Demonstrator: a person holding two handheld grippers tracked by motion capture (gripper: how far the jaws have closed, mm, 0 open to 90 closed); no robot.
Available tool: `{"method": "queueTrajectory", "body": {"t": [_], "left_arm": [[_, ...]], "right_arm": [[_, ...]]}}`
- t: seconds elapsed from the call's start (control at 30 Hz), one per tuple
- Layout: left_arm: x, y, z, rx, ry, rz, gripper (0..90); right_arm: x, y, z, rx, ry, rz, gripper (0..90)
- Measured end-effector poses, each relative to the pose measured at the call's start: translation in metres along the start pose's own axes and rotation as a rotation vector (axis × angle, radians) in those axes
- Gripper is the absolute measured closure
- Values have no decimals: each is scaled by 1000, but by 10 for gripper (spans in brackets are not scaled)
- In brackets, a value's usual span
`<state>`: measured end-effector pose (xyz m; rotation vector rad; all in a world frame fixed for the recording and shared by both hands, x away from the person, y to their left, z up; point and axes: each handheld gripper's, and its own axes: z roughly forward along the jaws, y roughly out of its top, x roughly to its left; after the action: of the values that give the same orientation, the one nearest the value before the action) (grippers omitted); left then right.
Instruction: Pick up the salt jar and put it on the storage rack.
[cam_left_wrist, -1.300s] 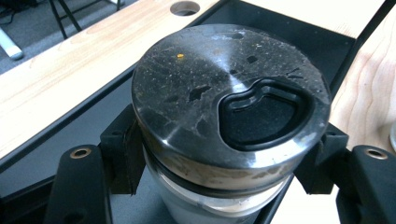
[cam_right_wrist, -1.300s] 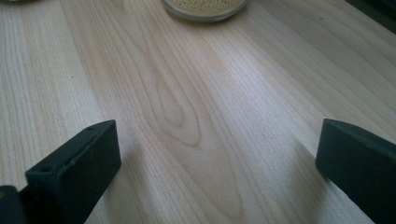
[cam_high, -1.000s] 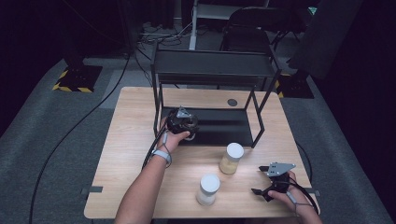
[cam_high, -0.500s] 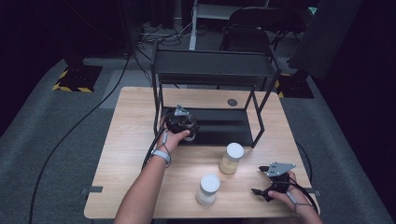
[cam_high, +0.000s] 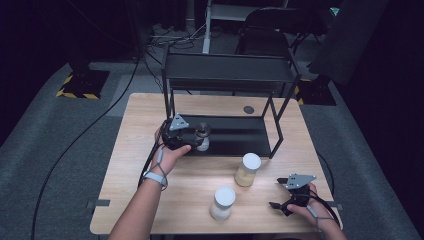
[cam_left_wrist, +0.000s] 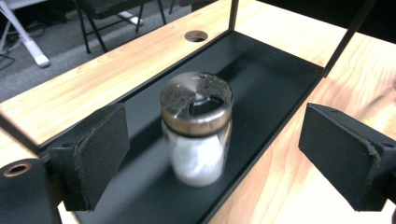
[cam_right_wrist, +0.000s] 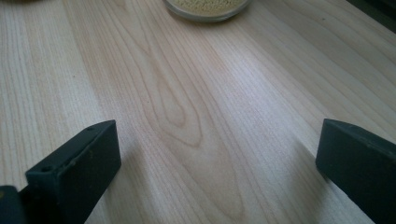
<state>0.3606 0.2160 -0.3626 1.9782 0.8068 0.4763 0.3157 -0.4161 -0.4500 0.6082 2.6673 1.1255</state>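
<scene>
A small glass jar (cam_left_wrist: 197, 133) with a dark metal lid and white contents stands upright on the black bottom tray (cam_left_wrist: 261, 88) of the wire shelf (cam_high: 227, 75), between the spread jaws of the left gripper (cam_left_wrist: 215, 154); neither jaw touches it, so that gripper is open around the jar without gripping it. From above, the left gripper (cam_high: 192, 141) sits at the tray's near left end, with the jar (cam_high: 202, 136) just beyond its jaws. Nearest the person, the right gripper (cam_high: 285, 203) rests low over the wooden table (cam_high: 130, 170) at the front right, its jaws wide apart and holding nothing. A white-lidded jar (cam_high: 223, 202) stands near the front edge. Slightly farther back stands a jar of yellowish grains (cam_high: 247, 170), whose base (cam_right_wrist: 206, 8) lies ahead of the right gripper (cam_right_wrist: 215, 163).
</scene>
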Motion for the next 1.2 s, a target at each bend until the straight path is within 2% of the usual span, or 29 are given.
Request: {"method": "queueTrajectory", "body": {"t": [0.3,0.43,0.6,0.8,1.2], "left_arm": [[-6,-20,-39,-18,12,-9,86],[-9,-28,-50,11,19,5,86],[-11,-44,-63,16,29,-8,87],[-15,-62,-74,32,37,-15,87],[-24,-88,-82,56,50,-20,87]], "right_arm": [[0,0,0,0,0,0,0],[0,0,0,0,0,0,0],[0,0,0,0,0,0,0],[0,0,0,0,0,0,0],[0,0,0,0,0,0,0]]}}
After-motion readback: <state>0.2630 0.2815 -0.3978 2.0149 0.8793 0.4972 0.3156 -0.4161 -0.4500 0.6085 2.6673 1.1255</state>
